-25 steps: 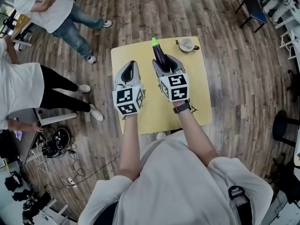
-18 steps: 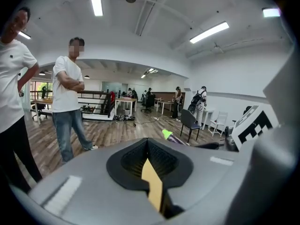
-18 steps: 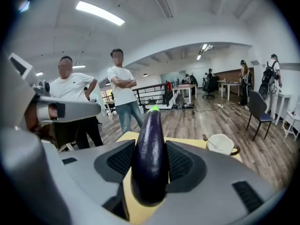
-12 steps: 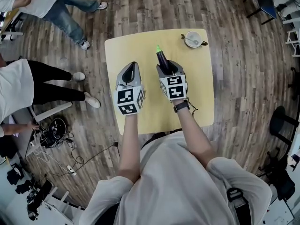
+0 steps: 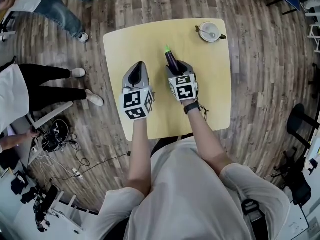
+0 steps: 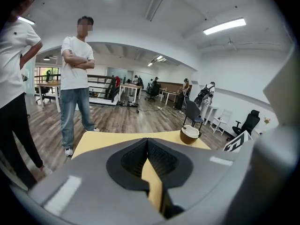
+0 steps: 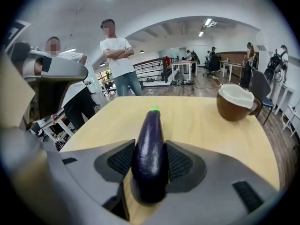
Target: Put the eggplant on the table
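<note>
**Inspector:** Left tool?

**Me:** My left gripper (image 5: pixel 138 66) has its jaws together and empty. I hold it beside the work as a spare.

**Inspector:** Right?

**Me:** My right gripper (image 5: pixel 178 70) clamps the eggplant (image 5: pixel 171 59) by its base, stem forward, over the table (image 5: pixel 125 44). I judge it not yet set down.

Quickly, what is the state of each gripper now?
Left gripper: closed, empty.
Right gripper: closed on the eggplant.

The eggplant (image 7: pixel 150 149) looks smooth and glossy, the table (image 5: pixel 150 44) matt, the floor (image 5: pixel 260 94) wood.
</note>
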